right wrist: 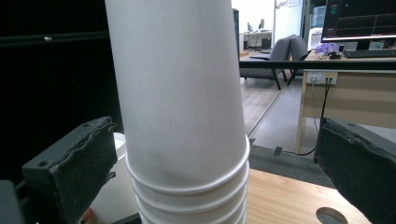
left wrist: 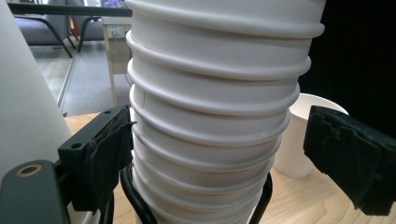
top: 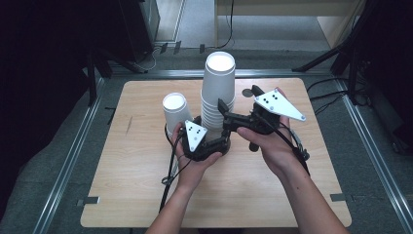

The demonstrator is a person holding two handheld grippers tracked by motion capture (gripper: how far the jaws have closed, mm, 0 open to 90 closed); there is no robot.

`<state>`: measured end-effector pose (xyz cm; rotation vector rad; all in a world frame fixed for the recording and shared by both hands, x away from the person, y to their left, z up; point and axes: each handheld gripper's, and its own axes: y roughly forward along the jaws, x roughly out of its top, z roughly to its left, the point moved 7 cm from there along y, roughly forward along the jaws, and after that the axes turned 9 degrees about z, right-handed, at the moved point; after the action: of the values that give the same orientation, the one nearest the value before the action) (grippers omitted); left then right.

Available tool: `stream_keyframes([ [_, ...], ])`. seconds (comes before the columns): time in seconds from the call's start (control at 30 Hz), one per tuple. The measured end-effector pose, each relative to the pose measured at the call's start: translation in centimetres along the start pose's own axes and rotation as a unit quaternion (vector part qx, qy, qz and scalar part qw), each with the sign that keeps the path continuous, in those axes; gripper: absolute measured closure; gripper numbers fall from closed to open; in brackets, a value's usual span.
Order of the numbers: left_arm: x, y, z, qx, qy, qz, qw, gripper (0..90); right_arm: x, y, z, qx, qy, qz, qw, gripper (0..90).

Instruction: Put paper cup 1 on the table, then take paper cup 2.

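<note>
A tall stack of cups (top: 217, 92) stands mid-table. The left gripper (top: 210, 141) has one pad touching its bottom, the other pad apart. The right gripper (top: 225, 114) is wide open around it.

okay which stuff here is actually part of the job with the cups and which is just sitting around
In the job:
stack of upside-down paper cups
left gripper, around the stack's lower rims
right gripper, open around the top cup

Just lying about:
single upside-down cup
hole in the table
office chairs
</note>
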<state>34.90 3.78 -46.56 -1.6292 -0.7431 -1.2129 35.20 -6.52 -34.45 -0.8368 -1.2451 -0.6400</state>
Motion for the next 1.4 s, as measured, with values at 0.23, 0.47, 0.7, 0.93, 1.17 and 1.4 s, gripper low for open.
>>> stream_keyframes([
  [0.23,-0.1,0.3,0.0,0.004,0.001,0.003,1.0000,8.6,0.2,0.6,0.4,0.007,0.000,0.003,1.0000,0.0],
  [0.47,-0.1,0.3,0.0,0.007,-0.001,0.000,1.0000,8.6,0.6,1.3,0.7,0.012,-0.013,0.010,0.9998,0.0],
  [0.7,-0.1,0.5,0.0,0.012,-0.002,-0.005,0.9999,8.6,0.8,2.2,0.8,0.010,-0.018,0.016,0.9997,0.0],
  [0.93,0.1,0.6,0.2,0.015,-0.003,-0.014,0.9998,11.1,1.3,3.0,0.5,0.016,-0.020,0.023,0.9994,0.0],
  [1.17,0.1,0.7,0.1,0.019,0.003,-0.018,0.9997,10.7,2.0,3.9,1.3,0.040,-0.012,0.025,0.9988,0.0],
  [1.4,0.1,0.7,0.1,0.017,0.004,-0.019,0.9997,10.7,2.0,5.1,1.8,0.049,-0.014,0.037,0.9980,0.1],
])
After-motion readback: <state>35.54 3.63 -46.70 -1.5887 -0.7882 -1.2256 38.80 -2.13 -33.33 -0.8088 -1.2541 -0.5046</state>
